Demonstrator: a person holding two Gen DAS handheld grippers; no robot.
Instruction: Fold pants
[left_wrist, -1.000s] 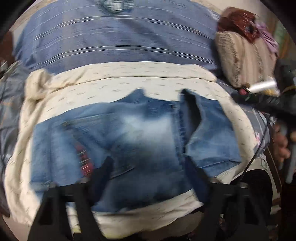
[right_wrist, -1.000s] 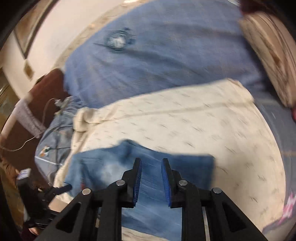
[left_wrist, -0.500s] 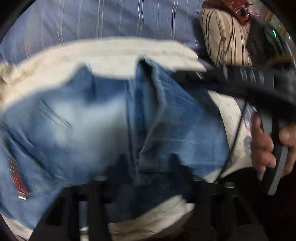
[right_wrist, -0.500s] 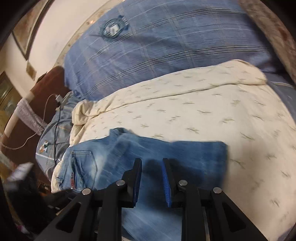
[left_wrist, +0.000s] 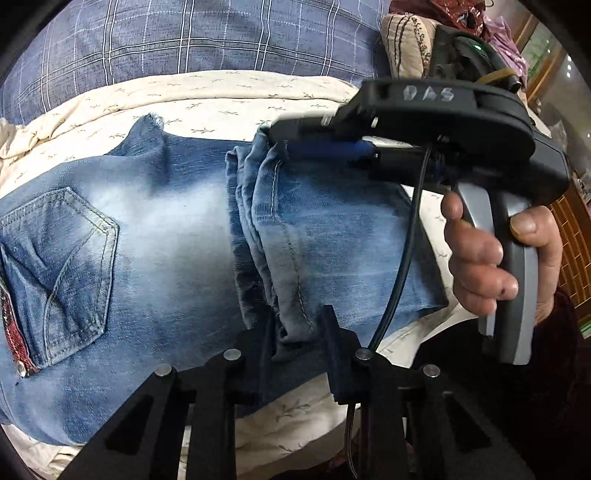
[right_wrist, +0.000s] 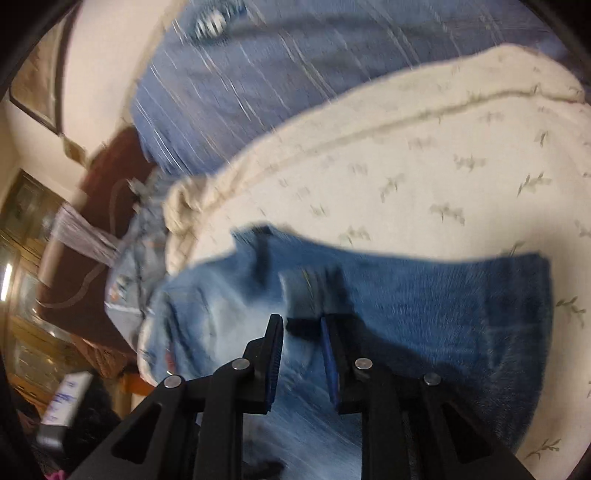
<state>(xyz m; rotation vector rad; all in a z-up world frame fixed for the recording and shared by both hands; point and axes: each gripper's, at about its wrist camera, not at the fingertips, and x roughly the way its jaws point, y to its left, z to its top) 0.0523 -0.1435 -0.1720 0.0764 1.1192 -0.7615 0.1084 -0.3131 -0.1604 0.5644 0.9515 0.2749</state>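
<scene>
Faded blue jeans (left_wrist: 155, 236) lie on a cream blanket (left_wrist: 229, 99), back pocket at the left, leg ends folded over the middle. My left gripper (left_wrist: 295, 332) is shut on the near end of the folded leg hems. My right gripper (left_wrist: 280, 138) shows in the left wrist view at the far end of the same fold, its blue pads against the denim. In the blurred right wrist view the right gripper (right_wrist: 301, 332) has a gap between its pads, with the jeans (right_wrist: 424, 295) just ahead; whether it grips cloth is unclear.
A blue checked bedsheet (left_wrist: 192, 40) lies beyond the blanket. A striped pillow (left_wrist: 406, 40) sits at the far right. A hand (left_wrist: 491, 254) holds the right gripper's handle. Dark furniture and clutter (right_wrist: 74, 229) stand at the bed's left side.
The left gripper closed onto the folded leg hems. The right gripper swung in to the far end of the fold. Both cameras moved closer to the jeans.
</scene>
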